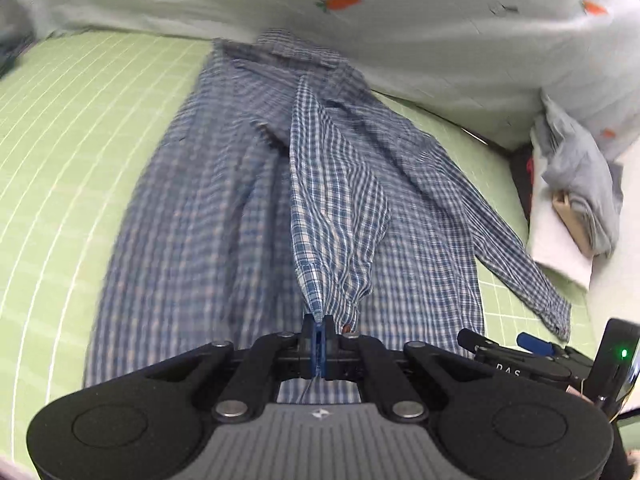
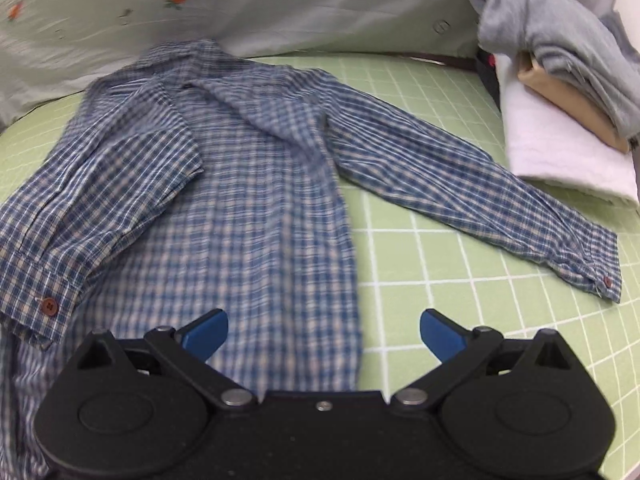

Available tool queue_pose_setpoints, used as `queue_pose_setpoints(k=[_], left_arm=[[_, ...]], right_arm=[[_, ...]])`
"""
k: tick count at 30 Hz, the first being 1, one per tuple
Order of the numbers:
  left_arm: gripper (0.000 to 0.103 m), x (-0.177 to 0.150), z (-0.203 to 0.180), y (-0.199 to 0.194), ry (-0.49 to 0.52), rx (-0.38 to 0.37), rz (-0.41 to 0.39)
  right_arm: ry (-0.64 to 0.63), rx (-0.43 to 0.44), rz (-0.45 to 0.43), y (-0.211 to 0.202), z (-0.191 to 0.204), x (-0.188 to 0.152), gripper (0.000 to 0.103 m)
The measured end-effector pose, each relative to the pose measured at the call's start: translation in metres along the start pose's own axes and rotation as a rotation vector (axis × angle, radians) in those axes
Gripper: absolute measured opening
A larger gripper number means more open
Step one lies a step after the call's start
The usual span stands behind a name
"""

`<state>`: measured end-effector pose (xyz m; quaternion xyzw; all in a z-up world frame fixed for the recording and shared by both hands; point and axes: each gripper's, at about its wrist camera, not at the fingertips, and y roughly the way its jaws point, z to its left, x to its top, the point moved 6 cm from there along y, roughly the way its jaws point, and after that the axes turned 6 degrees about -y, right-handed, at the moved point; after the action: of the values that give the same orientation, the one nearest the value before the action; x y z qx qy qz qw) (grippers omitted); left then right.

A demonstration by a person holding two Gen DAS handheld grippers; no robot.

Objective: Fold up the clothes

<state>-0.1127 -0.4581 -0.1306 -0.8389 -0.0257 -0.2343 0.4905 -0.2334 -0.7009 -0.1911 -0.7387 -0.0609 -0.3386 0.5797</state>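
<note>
A blue and white checked long-sleeved shirt (image 1: 200, 200) lies on the green grid mat (image 1: 60, 140), collar at the far side. My left gripper (image 1: 318, 326) is shut on the cuff end of one sleeve (image 1: 332, 208) and holds it lifted over the shirt's body. In the right wrist view the shirt (image 2: 248, 200) lies flat, the held sleeve (image 2: 92, 200) folded across its left side and the other sleeve (image 2: 480, 196) stretched out to the right on the mat (image 2: 460, 320). My right gripper (image 2: 324, 328) is open and empty above the shirt's near hem.
A stack of folded clothes (image 2: 560, 100), white, tan and grey, sits at the mat's right edge; it also shows in the left wrist view (image 1: 576, 200). A pale sheet with carrot prints (image 1: 400, 20) rises behind the mat. My right gripper (image 1: 520, 352) shows at the left wrist view's lower right.
</note>
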Motion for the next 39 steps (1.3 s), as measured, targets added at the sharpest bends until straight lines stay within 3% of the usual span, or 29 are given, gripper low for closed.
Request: queue_pose_setpoints(k=[9, 16, 18, 21, 23, 26, 28, 35, 39], left_arm=[[0.001, -0.039, 0.049, -0.034, -0.120, 0.001, 0.012], [0.002, -0.054, 0.080, -0.034, -0.161, 0.067, 0.035], [0.008, -0.055, 0.087, -0.029, -0.175, 0.097, 0.054], [0.030, -0.056, 0.097, -0.025, -0.181, 0.130, 0.076], [0.051, -0.054, 0.097, -0.026, -0.166, 0.142, 0.071], [0.071, -0.049, 0.090, -0.027, -0.118, 0.156, 0.056], [0.076, -0.046, 0.085, -0.028, -0.086, 0.166, 0.046], [0.077, -0.034, 0.068, -0.032, 0.026, 0.199, 0.012], [0.084, -0.024, 0.044, -0.033, 0.065, 0.175, -0.044]], right_arm=[[-0.064, 0.026, 0.019, -0.023, 0.038, -0.032, 0.103], [-0.108, 0.026, 0.018, -0.038, 0.063, -0.051, 0.103], [-0.123, 0.020, 0.018, -0.042, 0.068, -0.054, 0.103], [-0.139, 0.008, 0.020, -0.049, 0.073, -0.059, 0.103], [-0.139, -0.011, 0.018, -0.052, 0.073, -0.060, 0.103], [-0.116, -0.019, 0.015, -0.056, 0.072, -0.061, 0.103], [-0.096, -0.018, 0.012, -0.057, 0.071, -0.061, 0.103], [-0.068, -0.049, -0.016, -0.061, 0.059, -0.060, 0.103], [-0.023, -0.059, -0.001, -0.056, 0.035, -0.062, 0.103]])
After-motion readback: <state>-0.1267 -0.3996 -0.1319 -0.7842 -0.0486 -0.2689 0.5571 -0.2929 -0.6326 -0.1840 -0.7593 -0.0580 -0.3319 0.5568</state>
